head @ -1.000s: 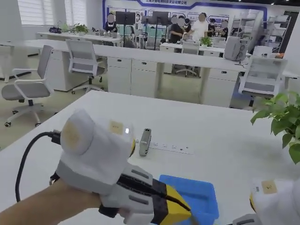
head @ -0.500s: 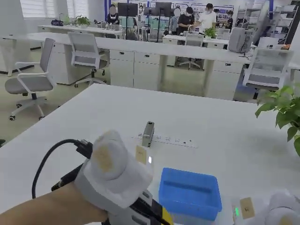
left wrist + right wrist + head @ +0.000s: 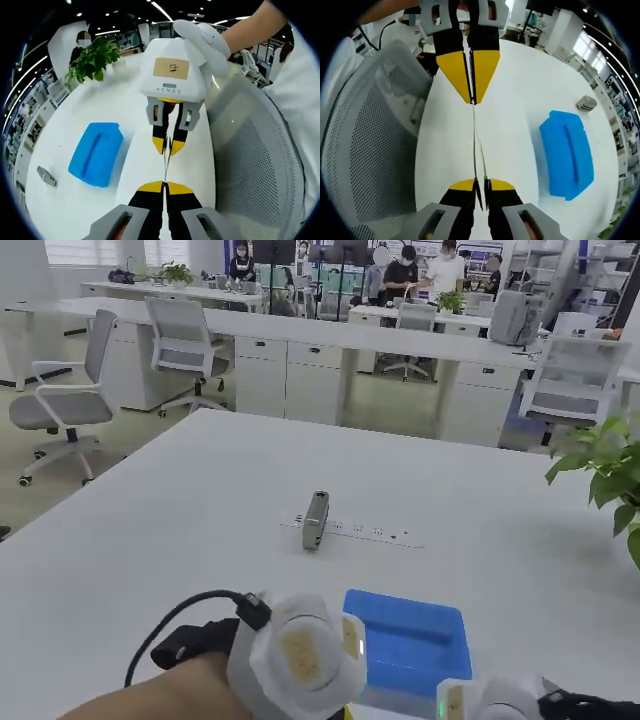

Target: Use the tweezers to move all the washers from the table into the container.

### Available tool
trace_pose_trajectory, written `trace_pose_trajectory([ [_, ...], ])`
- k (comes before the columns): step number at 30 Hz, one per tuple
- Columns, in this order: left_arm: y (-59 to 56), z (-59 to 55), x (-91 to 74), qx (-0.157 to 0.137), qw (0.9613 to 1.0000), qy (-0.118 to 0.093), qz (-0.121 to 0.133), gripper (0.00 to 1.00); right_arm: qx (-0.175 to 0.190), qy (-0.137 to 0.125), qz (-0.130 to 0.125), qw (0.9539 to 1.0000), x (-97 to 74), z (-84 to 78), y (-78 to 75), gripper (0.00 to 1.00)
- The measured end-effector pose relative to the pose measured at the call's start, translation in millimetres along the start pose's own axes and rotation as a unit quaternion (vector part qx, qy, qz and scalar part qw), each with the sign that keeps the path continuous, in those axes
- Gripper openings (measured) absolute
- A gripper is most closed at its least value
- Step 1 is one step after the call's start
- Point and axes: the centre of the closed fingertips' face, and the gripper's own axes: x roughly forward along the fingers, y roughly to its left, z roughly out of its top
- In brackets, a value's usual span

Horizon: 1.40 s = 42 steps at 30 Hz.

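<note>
Two grippers, one pair of tweezers clamped between them, over the near edge of a white table.

Left gripper (image 3: 165, 186): yellow-tipped jaws closed together on one end of the tweezers (image 3: 164, 167). Right gripper (image 3: 480, 186): jaws pinched on the opposite end, tips facing the left's, with the thin metal running straight between the two. Blue container (image 3: 410, 635): on the white table (image 3: 200, 510), to one side of the tweezers and apart from them, just beyond both grippers in the head view; contents cannot be told. Mesh chair back (image 3: 260, 160): on the tweezers' other side, off the table's edge. Farther along the table: grey adapter (image 3: 314, 519) on a flat power strip (image 3: 370, 531); green plant (image 3: 605, 465) at the right. Beyond: long white desks (image 3: 300, 335), office chairs (image 3: 70, 405), people (image 3: 405, 270) standing at the back of an open office.
</note>
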Motion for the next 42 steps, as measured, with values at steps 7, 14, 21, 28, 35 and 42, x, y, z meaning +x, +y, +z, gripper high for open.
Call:
trace_pose_trajectory([
  [7, 7.6, -16.7, 23.9, -0.024, 0.9997, 0.002, 0.009, 0.0, 0.012, 0.008, -0.01, 0.9998, 13.0, -10.6, -10.5, 0.07],
  [14, 11.1, -27.9, 41.1, -0.02, 0.9995, 0.023, 0.007, 0.0, 0.046, 0.015, -0.008, 0.9988, 21.6, -14.1, -12.9, 0.09],
  [21, 11.2, -40.6, 53.9, -0.011, 0.999, 0.042, -0.007, 0.0, 0.068, 0.008, -0.003, 0.9977, 19.8, -12.7, -15.6, 0.1],
  [28, 13.1, -45.4, 60.3, -0.01, 0.9982, 0.054, -0.022, 0.0, 0.082, -0.001, 0.0, 0.9966, 21.6, -13.2, -15.9, 0.1],
  [35, 10.5, -51.9, 69.6, -0.007, 0.9968, 0.071, -0.036, 0.0, 0.081, -0.008, -0.01, 0.9966, 22.1, -12.8, -13.0, 0.1],
  [42, 12.7, -51.2, 68.8, -0.034, 0.9962, 0.065, -0.046, 0.0, 0.124, -0.015, -0.035, 0.9915, 20.8, -16.1, -18.1, 0.15],
])
